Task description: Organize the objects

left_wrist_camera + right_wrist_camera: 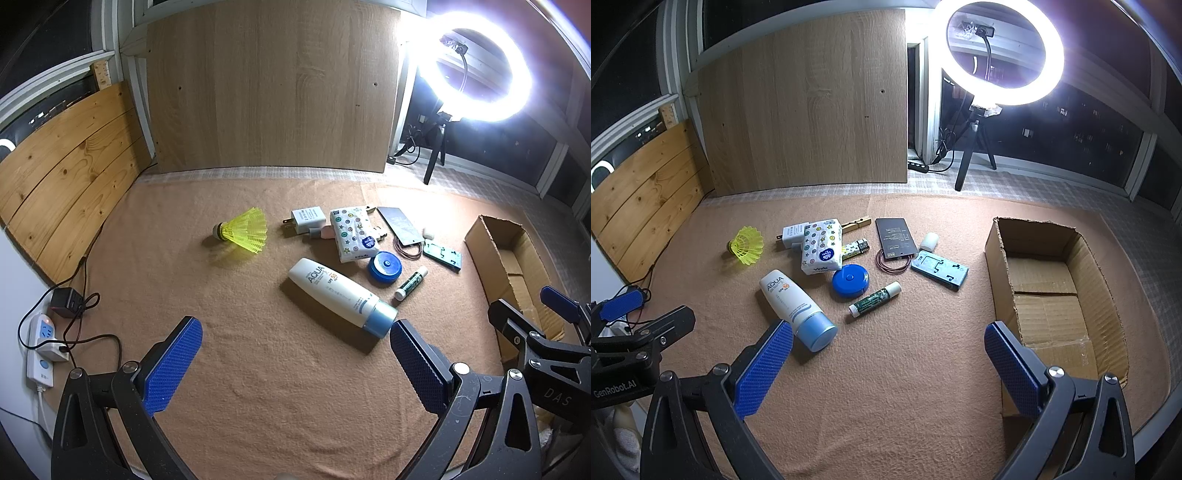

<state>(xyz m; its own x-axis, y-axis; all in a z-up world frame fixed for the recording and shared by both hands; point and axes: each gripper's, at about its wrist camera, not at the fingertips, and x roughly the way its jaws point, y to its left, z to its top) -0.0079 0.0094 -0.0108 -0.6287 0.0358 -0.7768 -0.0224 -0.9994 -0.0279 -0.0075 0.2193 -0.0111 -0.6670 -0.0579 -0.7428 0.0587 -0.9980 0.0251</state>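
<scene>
White sunscreen bottle (340, 295) lies on the blanket-covered tabletop (258, 369), blue cap nearest, long axis slanting away-left; its cap sits beside the left gripper's (295, 365) right finger and the right gripper's (888, 365) left finger, both spread empty.

My work corner at night, lit by one ring light.

A tan felt cloth (886, 369) covers my counter; a wood-grain board (805, 107) stands at the far side, pine planks (66, 162) on the left, the ring light (1004, 51) on its tripod far right before dark windows (1071, 125).
</scene>
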